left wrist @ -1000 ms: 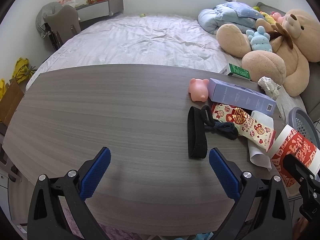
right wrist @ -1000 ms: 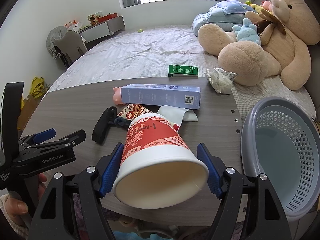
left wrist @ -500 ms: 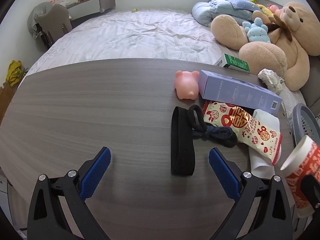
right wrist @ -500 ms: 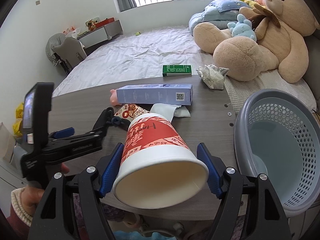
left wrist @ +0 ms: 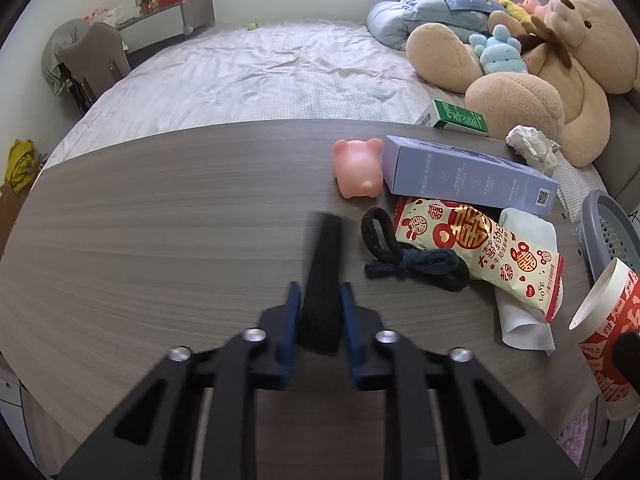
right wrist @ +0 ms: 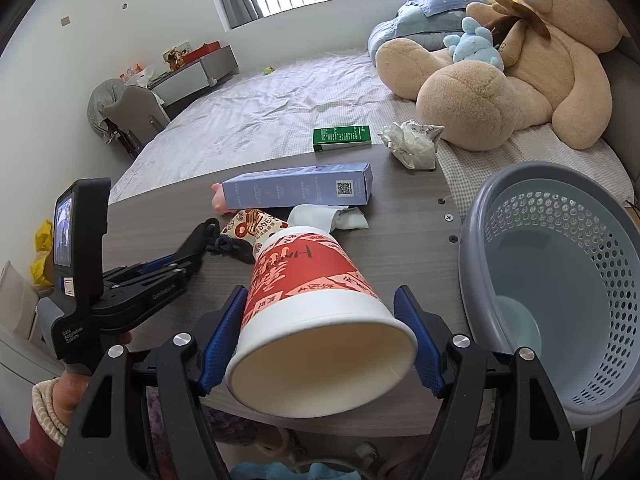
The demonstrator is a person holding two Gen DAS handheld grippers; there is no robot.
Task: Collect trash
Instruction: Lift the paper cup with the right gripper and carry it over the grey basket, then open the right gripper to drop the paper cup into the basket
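My left gripper point(left wrist: 319, 312) is shut on a black strap point(left wrist: 322, 280) that lies on the wooden table point(left wrist: 160, 220); it also shows in the right wrist view point(right wrist: 188, 254). My right gripper point(right wrist: 320, 336) is shut on a red and white paper cup point(right wrist: 308, 308), held on its side above the table's near edge, left of the grey basket point(right wrist: 560, 280). The cup shows in the left wrist view point(left wrist: 604, 340). A red snack wrapper point(left wrist: 480, 252), a purple box point(left wrist: 464, 176) and a crumpled paper point(left wrist: 530, 146) lie on the table.
A pink pig toy point(left wrist: 358, 168), a black hair tie point(left wrist: 412, 260), a white cloth point(left wrist: 524, 312) and a green box point(left wrist: 456, 116) are on the table. Behind it is a bed point(left wrist: 260, 72) with a large teddy bear point(left wrist: 540, 72).
My left gripper has moved forward and shut on the black strap. My right gripper still holds the cup and has shifted slightly towards the basket.
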